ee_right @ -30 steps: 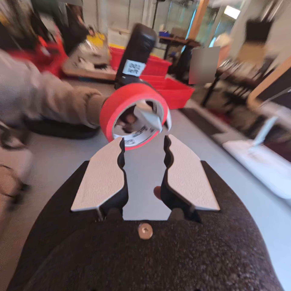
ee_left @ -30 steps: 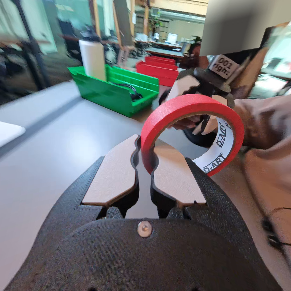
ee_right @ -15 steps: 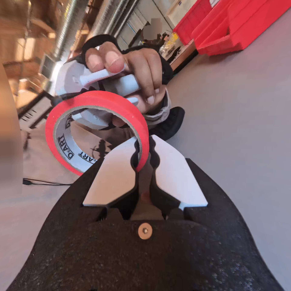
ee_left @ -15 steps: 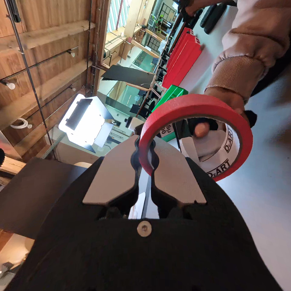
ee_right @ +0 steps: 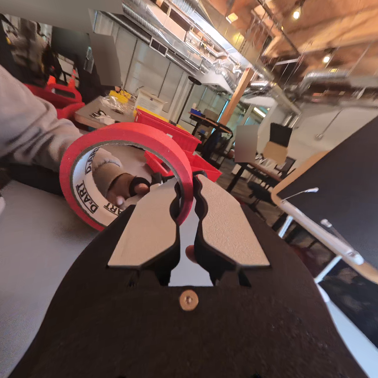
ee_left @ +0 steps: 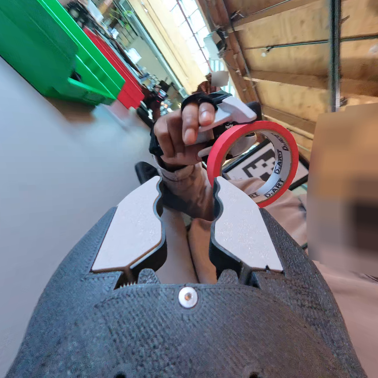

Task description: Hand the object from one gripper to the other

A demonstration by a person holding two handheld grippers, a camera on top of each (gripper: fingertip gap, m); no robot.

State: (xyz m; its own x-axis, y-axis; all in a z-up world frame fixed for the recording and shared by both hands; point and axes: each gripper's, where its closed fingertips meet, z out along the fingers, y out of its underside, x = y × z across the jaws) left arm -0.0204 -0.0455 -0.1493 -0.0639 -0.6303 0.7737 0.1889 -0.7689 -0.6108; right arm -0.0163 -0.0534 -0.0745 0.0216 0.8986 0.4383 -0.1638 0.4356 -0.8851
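Grey surface point(ee_left: 51, 163), matte and plain, seen tilted in the left wrist view and running along the lower left of the right wrist view point(ee_right: 30, 245). A green bin point(ee_left: 41, 61) sits on it toward its far end, with a red bin point(ee_left: 126, 88) just beyond. Further red bins point(ee_right: 180, 141) stand at the surface's far side in the right wrist view.

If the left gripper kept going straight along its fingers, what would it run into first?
Most likely the person's right hand and wrist, which lie directly ahead between the open left gripper fingers. The red tape roll sits just right of that line; depth is uncertain.
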